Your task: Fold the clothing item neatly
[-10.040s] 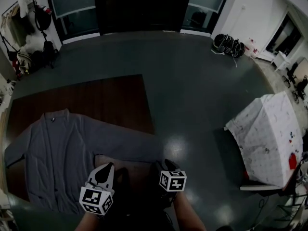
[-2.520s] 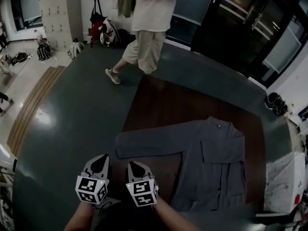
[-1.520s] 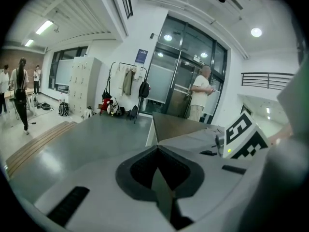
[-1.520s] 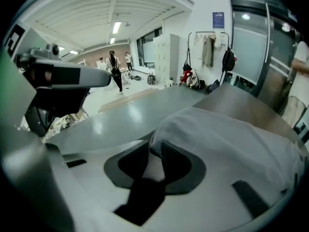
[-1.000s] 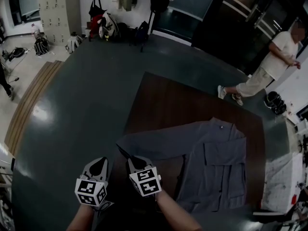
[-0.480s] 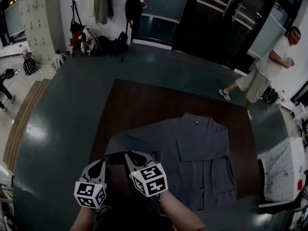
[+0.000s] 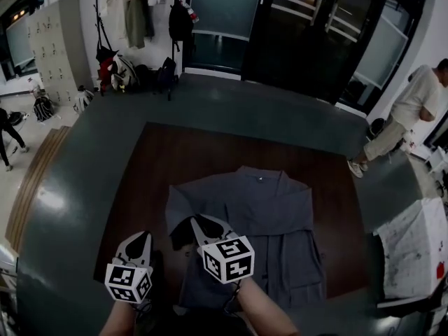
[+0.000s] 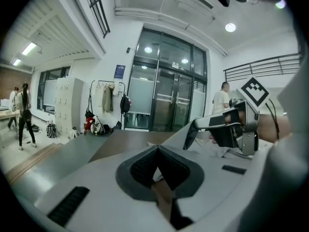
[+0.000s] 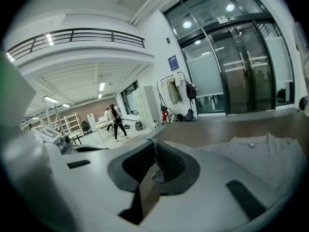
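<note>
– Risk we see: right tool (image 7: 199, 222), pinched on the sleeve (image 7: 180, 203), could drag the shirt (image 7: 273, 208) askew on the worktop (image 7: 210, 152).
– Agreed; our left tool (image 7: 140, 238) is closed, empty, so nothing pins the body.

The head camera is looking steeply down from above onto the brown surface (image 7: 210, 145). The left gripper (image 7: 140, 236) and right gripper (image 7: 199, 221) are sitting close at the lower edge of its frame. Each gripper camera is riding low, right behind its own jaws, and facing almost level across the room. The left one is catching the right gripper at its right edge. All three are sharing the brown surface, the coat rack (image 7: 133, 5) and the glass doors (image 7: 315, 33). The grey garment (image 7: 266, 201) is lying mid-frame for the head camera and lower right for the right gripper's.
</note>
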The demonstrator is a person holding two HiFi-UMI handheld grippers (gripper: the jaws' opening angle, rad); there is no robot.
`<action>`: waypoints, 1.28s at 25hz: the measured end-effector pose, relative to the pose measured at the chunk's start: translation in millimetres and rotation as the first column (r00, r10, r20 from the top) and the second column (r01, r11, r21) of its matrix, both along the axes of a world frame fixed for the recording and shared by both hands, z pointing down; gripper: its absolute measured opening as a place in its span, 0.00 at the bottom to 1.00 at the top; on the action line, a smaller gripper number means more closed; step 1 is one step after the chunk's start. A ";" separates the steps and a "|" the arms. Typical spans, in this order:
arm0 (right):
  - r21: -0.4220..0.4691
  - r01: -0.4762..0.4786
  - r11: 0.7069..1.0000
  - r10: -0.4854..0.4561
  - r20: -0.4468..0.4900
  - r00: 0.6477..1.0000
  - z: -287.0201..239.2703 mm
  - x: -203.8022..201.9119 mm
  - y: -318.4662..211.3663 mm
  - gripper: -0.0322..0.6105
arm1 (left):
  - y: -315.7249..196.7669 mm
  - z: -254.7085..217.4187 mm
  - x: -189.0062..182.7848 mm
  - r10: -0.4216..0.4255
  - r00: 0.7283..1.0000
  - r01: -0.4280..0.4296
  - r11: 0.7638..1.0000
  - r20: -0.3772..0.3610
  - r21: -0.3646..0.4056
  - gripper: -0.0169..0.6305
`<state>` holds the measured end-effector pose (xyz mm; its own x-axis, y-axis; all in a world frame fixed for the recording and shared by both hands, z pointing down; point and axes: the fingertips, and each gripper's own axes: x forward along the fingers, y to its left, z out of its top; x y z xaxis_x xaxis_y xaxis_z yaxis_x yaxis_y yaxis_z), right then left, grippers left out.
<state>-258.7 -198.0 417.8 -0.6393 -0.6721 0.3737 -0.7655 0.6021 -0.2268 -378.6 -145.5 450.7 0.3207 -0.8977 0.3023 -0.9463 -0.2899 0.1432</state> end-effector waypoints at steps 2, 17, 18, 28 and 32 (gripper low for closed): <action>0.010 -0.017 1.000 0.017 -0.002 1.000 -3.6 28.6 -2.7 0.08 | 4.3 -3.0 15.3 -0.012 1.000 0.012 1.000 0.005 0.010 0.04; -0.054 -0.195 0.979 0.195 -0.008 0.981 18.4 127.8 -8.0 0.08 | 1.3 11.8 71.8 0.086 0.996 -0.087 0.996 -0.012 -0.037 0.04; -0.051 -0.211 0.976 0.211 0.004 0.977 13.8 132.9 -11.4 0.08 | -3.5 15.4 72.5 0.100 0.995 -0.101 0.994 -0.012 -0.046 0.04; -0.019 -0.376 0.926 0.376 0.089 0.922 -16.5 255.7 -46.4 0.08 | -33.1 25.5 137.0 0.225 0.974 -0.223 0.973 0.039 -0.052 0.04; -0.034 -0.412 0.911 0.413 0.116 0.903 -12.4 313.4 -49.6 0.08 | -40.1 21.0 168.0 0.217 0.974 -0.215 0.976 0.066 -0.036 0.04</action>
<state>54.7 -247.5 405.4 -0.3454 -0.8825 0.3193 -0.9124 0.2361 -0.3344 -210.6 -185.6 471.7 0.4840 -0.8001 0.3545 -0.8695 -0.4855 0.0912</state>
